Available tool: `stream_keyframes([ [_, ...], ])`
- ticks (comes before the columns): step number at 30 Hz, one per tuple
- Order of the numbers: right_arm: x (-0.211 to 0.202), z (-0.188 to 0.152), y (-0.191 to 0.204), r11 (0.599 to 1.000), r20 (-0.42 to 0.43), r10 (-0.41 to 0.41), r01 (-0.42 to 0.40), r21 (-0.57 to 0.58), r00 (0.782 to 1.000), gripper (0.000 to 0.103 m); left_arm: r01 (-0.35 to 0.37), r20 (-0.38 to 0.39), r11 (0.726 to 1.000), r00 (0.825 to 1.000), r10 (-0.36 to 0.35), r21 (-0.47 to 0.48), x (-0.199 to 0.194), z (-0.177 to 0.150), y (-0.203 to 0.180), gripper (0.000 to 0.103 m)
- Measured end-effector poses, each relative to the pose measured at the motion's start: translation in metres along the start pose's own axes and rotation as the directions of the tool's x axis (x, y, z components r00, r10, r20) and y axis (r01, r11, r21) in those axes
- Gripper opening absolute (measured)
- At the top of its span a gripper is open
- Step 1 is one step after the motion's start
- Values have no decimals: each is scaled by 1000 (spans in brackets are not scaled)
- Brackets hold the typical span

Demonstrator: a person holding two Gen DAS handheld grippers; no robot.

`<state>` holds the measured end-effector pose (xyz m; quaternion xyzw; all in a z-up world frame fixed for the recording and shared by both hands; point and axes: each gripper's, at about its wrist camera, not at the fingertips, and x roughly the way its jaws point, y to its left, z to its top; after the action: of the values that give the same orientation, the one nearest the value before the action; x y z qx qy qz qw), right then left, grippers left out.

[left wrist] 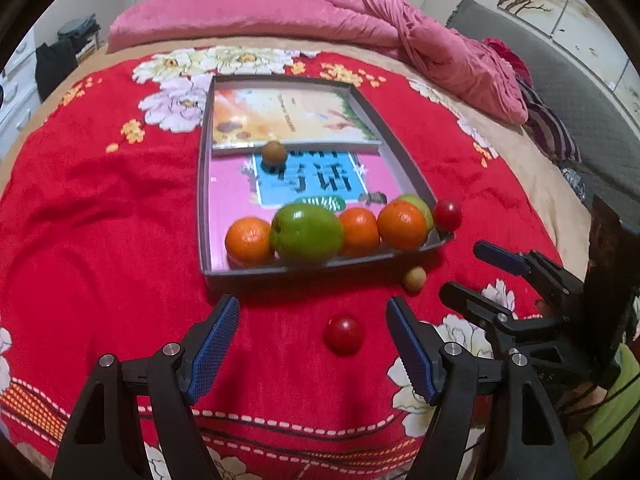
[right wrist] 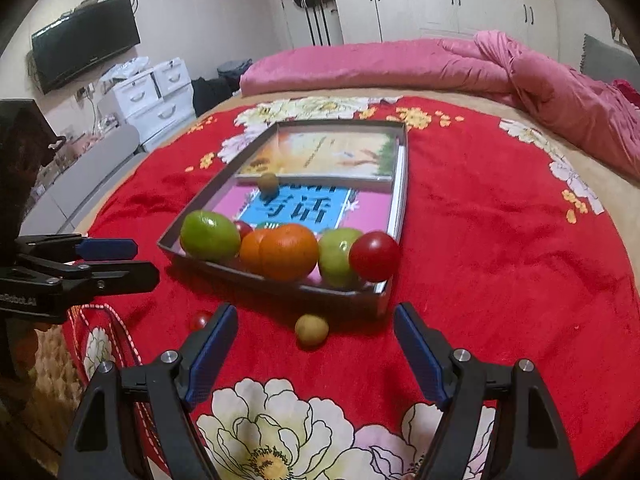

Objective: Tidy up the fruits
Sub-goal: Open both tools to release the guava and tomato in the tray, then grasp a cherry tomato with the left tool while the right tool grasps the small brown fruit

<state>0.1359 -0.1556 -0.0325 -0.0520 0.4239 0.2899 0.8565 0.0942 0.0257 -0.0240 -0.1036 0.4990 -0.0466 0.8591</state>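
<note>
A grey shallow box lies on the red floral blanket. Along its near wall sit oranges, green fruits and, further back, a small brown fruit. A red fruit sits at the box's right corner. On the blanket lie a red fruit and a small tan fruit. My left gripper is open and empty near the red fruit. My right gripper is open and empty near the tan fruit.
Two books line the box floor. A pink quilt lies along the far edge of the bed. White drawers and a wall television stand to the left.
</note>
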Motion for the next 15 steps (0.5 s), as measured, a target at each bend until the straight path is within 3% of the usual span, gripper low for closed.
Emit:
stream_keyframes([
  [5, 16, -3, 1, 1000, -52, -5, 4, -12, 999, 73, 10, -47, 1000, 999, -9, 6, 13, -7, 1, 77],
  [10, 35, -6, 6, 999, -111, -2, -2, -35, 994, 49, 19, -80, 1000, 997, -17, 22, 24, -14, -2, 77],
  [15, 49, -10, 13, 998, -155, -5, -4, -59, 988, 36, 37, -115, 998, 993, -31, 55, 41, -21, -13, 63],
])
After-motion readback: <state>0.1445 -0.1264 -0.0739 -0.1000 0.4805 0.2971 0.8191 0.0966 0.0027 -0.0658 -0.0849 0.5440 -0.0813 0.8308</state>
